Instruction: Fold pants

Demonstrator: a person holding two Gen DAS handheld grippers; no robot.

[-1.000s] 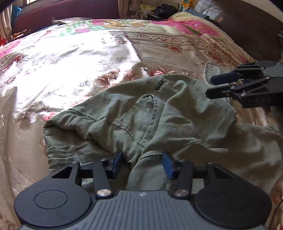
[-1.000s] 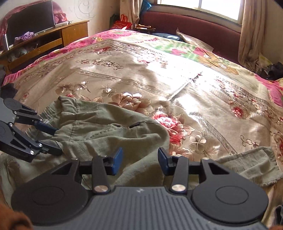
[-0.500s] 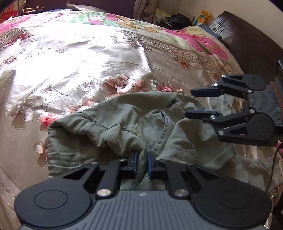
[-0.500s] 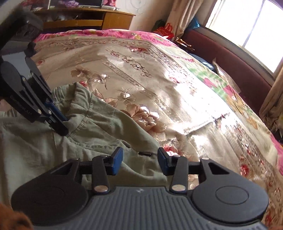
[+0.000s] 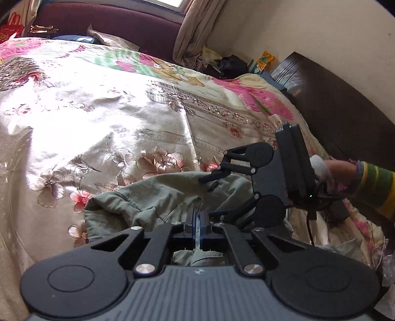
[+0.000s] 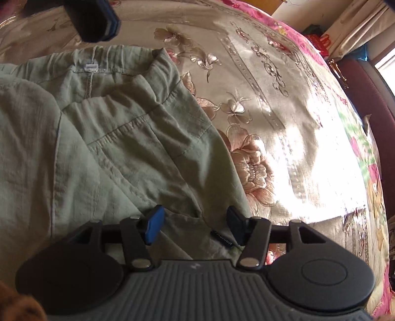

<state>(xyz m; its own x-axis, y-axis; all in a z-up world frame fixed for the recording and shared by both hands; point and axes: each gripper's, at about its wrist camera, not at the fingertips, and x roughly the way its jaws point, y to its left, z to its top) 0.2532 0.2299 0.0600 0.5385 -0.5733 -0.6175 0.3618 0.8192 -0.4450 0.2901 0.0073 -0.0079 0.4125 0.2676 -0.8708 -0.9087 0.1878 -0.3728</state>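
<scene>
Crumpled olive-green pants (image 5: 148, 200) lie on the floral bedspread (image 5: 98, 123). My left gripper (image 5: 197, 229) is shut on a raised fold of the pants at the near edge. In the left wrist view, my right gripper (image 5: 207, 197) hovers just beyond it over the cloth, turned on its side. In the right wrist view the pants (image 6: 111, 138) fill the left half, with the waistband (image 6: 98, 64) at the top. My right gripper (image 6: 195, 226) points steeply down; its jaws are opening, with cloth below and between the pads but not pinched. The left gripper (image 6: 111, 19) shows at the top left.
A person's hand and striped sleeve (image 5: 370, 177) hold the right gripper. A dark wooden headboard (image 5: 345, 111) borders the bed on the right. A maroon bench (image 5: 111, 22) and corner clutter (image 5: 232, 64) lie beyond. The shiny bedspread (image 6: 284, 111) spreads to the right of the pants.
My left gripper closed on a fold of the pants and rose with it. My right gripper rolled onto its side, dropped closer over the pants and spread its jaws wider.
</scene>
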